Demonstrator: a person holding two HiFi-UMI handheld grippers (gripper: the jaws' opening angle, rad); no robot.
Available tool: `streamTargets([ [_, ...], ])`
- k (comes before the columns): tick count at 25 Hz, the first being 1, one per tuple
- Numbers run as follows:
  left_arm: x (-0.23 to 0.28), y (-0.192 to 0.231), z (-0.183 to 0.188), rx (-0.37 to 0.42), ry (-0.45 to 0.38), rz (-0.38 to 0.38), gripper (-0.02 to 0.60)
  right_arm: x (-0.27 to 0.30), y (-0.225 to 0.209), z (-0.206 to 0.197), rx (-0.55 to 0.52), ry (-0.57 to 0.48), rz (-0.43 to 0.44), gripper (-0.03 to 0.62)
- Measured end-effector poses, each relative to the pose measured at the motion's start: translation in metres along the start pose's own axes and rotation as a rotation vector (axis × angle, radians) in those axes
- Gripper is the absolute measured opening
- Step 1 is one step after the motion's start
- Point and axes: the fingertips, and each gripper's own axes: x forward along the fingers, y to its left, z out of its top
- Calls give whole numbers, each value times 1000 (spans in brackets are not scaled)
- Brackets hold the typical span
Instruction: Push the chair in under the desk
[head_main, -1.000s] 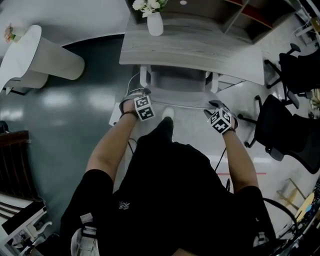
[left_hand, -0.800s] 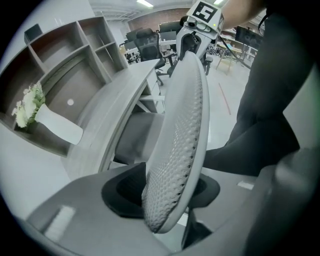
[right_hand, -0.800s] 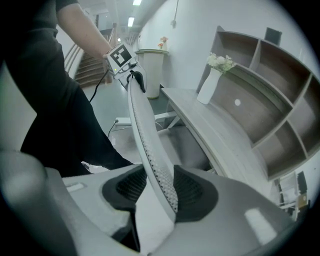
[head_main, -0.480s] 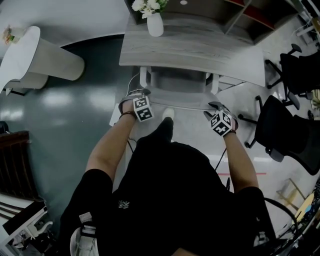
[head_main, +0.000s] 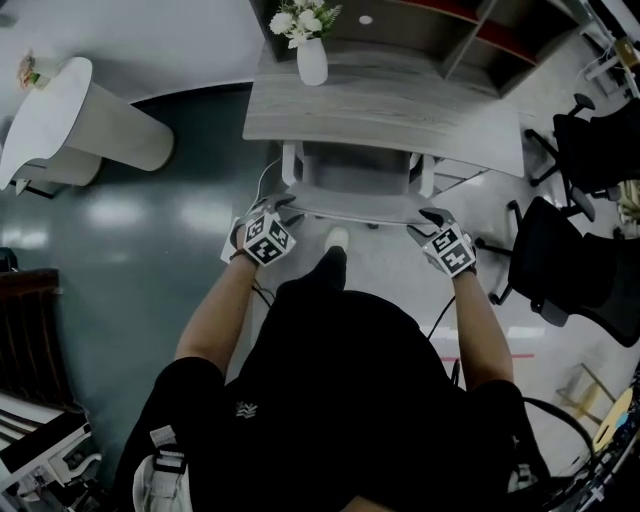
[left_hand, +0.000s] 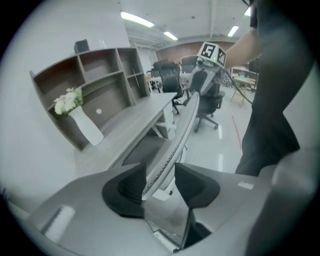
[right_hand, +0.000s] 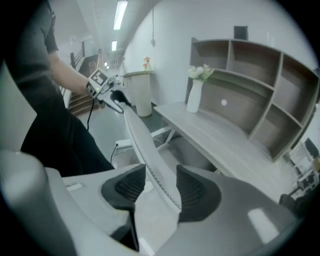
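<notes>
Pushing is judged to be complete or very nearly so. In the head view the chair (head_main: 355, 180) stands square to the desk (head_main: 390, 105). Its seat is under the top, and only the backrest (head_main: 355, 212) stands out beyond the near edge. Whether the chair could go deeper cannot be read from above, because the top hides the front of the seat.

Gripper state:
- The left gripper (left_hand: 160, 172) has its jaws apart, straddling the left end of the backrest rim. The rim lies close to one pad and a gap shows at the other. It therefore appears released rather than clamped, though the wide-angle view leaves some doubt.
- The right gripper (right_hand: 161, 175) has its jaws apart; they have just been opening. The right end of the rim runs between them with a gap at each pad, so there is no grip.

Remaining work, as judged: lift both grippers clear of the rim and withdraw. Any final nudge would go against the backrest, toward the desk.

Count:
- chair at the desk: one
- desk: one
- grippers: two, one at each end of the rim
- vase (head_main: 312, 62) with white flowers: one, near the desk's far edge
- shelf (head_main: 480, 30): one, behind the desk
- black chairs (head_main: 565, 255): at least two, off to the right, apart from the desk
- table (head_main: 70, 115), pale and round: one, well off to the left
</notes>
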Motion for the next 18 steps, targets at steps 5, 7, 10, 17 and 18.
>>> streamTargets([
  [5, -42, 35, 24, -128, -166, 175, 75, -48, -37, 45, 88, -301, -229, 167],
  [7, -56, 56, 37, -193, -228, 240, 11, -62, -49, 55, 148, -375, -281, 137],
  [10, -72, 80, 53, -293, -316, 293, 6, -79, -65, 67, 336, -493, -292, 126],
  [17, -79, 102, 63, -439, -416, 369, 6, -99, -91, 67, 443, -584, -404, 3],
  [18, -78, 102, 63, -451, -419, 365, 6, -97, -91, 64, 426, -563, -418, 2],
])
